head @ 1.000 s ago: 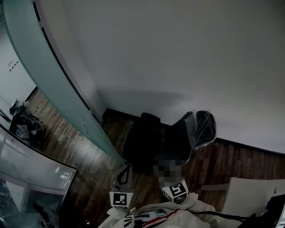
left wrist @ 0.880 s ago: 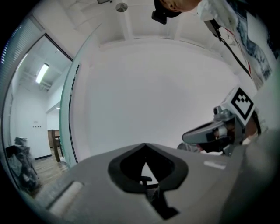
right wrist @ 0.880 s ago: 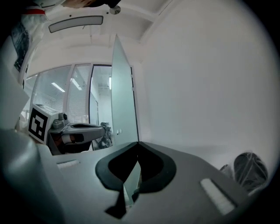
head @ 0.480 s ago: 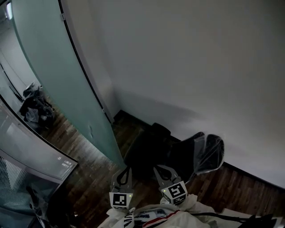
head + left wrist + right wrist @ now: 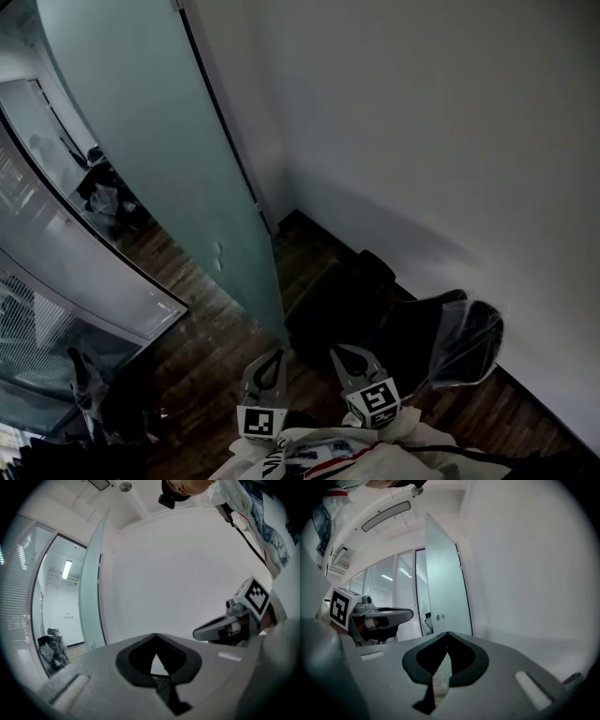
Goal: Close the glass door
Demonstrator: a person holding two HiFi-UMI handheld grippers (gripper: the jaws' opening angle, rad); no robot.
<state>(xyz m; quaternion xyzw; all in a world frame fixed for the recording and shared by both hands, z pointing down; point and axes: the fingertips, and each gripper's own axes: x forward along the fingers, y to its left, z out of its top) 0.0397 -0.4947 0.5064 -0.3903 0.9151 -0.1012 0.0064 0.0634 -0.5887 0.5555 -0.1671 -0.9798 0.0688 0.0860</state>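
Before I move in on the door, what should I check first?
1. Glass door closed: not ok, it stands open beside the white wall.
2. Left gripper free: ok, jaws together, nothing held.
3. Right gripper free: ok, jaws together, nothing held.
4. Gripper touching door: not ok, both are short of it.
5. Door's round fittings in sight: ok, in the right gripper view.
6. Black chair clear of door's lower edge: cannot tell.

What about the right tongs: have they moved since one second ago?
Yes. In the head view, judged against the black chair, the right tongs have shifted left, toward the frosted glass door.
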